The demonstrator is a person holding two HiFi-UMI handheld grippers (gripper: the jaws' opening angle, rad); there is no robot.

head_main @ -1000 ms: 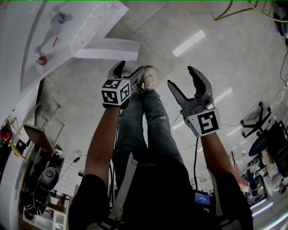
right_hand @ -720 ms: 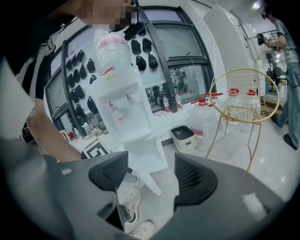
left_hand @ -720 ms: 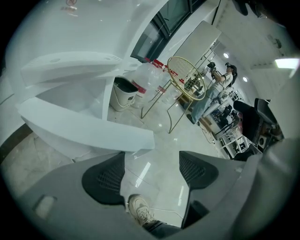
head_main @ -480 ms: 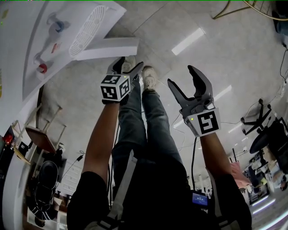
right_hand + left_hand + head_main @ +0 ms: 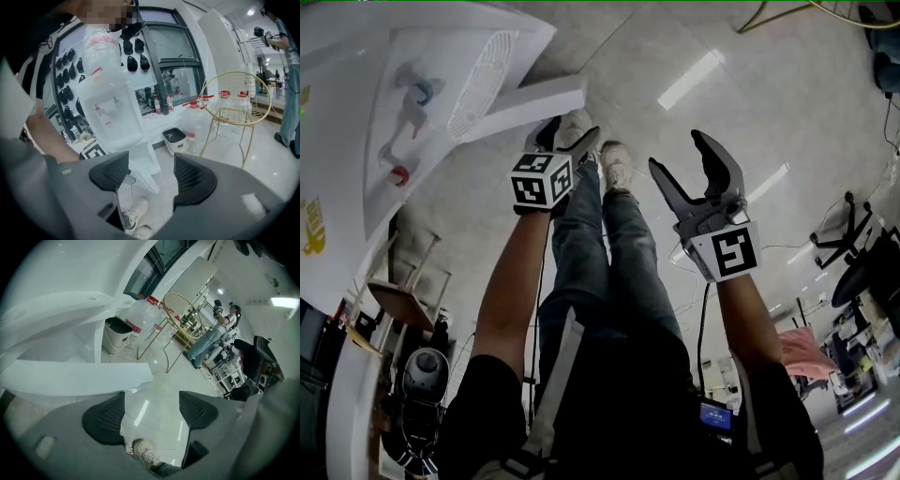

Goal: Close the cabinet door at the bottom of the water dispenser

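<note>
Cabinet door [image 5: 530,98] at the foot of a white water dispenser [image 5: 412,103] stands swung open, a plain white slab jutting out over the pale tiled floor [image 5: 750,112].

The head view looks steeply down on a person's two forearms reaching forward above legs and pale shoes [image 5: 614,167]. In it the left gripper [image 5: 569,141] sits just short of the door's free end, and the right gripper [image 5: 677,155] is off to the door's right.

Only the left gripper view shows the door's long edge close up. It runs across just above the left-hand pad, not between the jaws. Those jaws are spread, with only floor and one shoe behind the gap.

Only the right gripper view shows the dispenser from the front, with its upturned bottle [image 5: 101,42], its taps [image 5: 105,110] and the door hanging open at its base. The door lies beyond that gripper's jaws, which are also spread and hold nothing. A gold wire chair [image 5: 234,101] and a small bin [image 5: 176,138] stand farther off.
</note>
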